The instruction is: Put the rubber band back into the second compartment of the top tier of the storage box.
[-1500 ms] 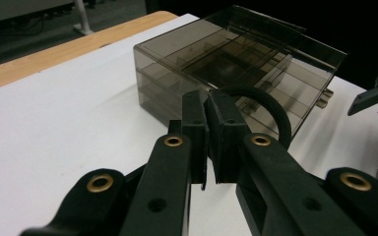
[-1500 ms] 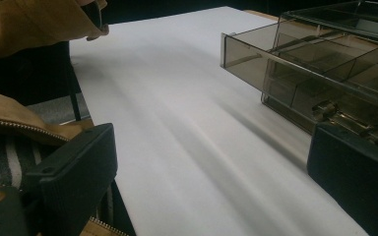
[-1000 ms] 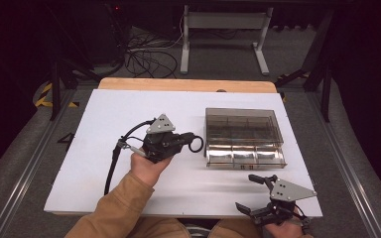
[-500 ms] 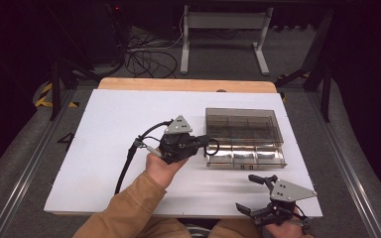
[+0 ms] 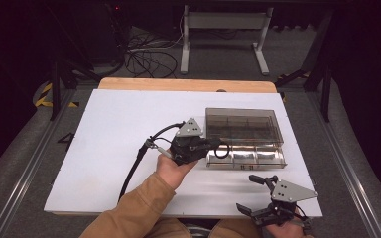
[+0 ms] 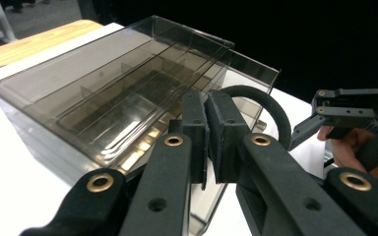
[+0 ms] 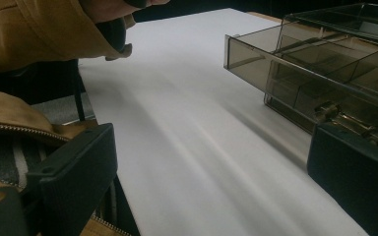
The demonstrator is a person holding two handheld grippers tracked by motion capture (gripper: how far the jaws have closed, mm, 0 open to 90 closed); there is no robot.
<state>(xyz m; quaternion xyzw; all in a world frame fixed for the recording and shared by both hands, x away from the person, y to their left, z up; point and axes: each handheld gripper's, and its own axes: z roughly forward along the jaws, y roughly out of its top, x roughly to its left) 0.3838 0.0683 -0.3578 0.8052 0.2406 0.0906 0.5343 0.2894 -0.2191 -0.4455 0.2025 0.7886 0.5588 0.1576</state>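
My left gripper [image 5: 212,147] is shut on a black ring [image 5: 222,150] and holds it over the left end of the pulled-out drawer [image 5: 258,156] of a smoky clear box [image 5: 243,124]. In the left gripper view the pads [image 6: 226,132] press together at my left gripper [image 6: 207,135], and the ring [image 6: 271,105] loops out behind them, in front of the box [image 6: 103,98]. My right gripper [image 5: 250,194] rests open near the table's front right edge, with nothing between its fingers. In its own view my right gripper [image 7: 211,196] faces the drawer [image 7: 295,73].
The white table top [image 5: 119,139] lies bare to the left of the box. A cable [image 5: 134,168] trails from the left gripper toward the front edge. A tan sleeve [image 7: 34,29] hangs close on the left in the right gripper view. Dark floor surrounds the table.
My left gripper has moved to the right with the ring, from the middle of the table to the drawer's left end. The right gripper has stayed put.
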